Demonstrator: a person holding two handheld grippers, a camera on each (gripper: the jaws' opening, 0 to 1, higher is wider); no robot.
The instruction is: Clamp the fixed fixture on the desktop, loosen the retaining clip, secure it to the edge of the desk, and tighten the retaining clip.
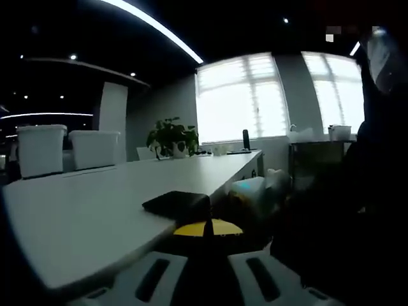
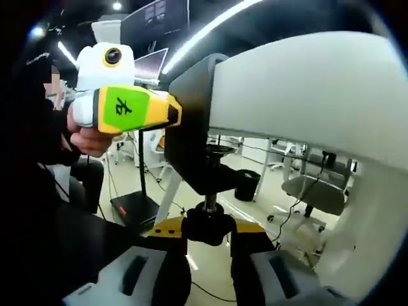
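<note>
We see the clamp (image 2: 191,137) on the desk (image 2: 306,95) edge; right gripper (image 2: 207,271) closes on its knob (image 2: 207,224); left gripper's (image 1: 207,280) grip is unclear.

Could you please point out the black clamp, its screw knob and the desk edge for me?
clamp (image 2: 191,137): right gripper view, on its black C-shaped body beside the desk edge.
knob (image 2: 208,224): right gripper view, on the round black knob under the screw.
desk (image 2: 299,95): right gripper view, on its white edge face.

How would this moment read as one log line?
clamp on desk edge | right tongs at screw knob | left tongs near clamp top
</note>
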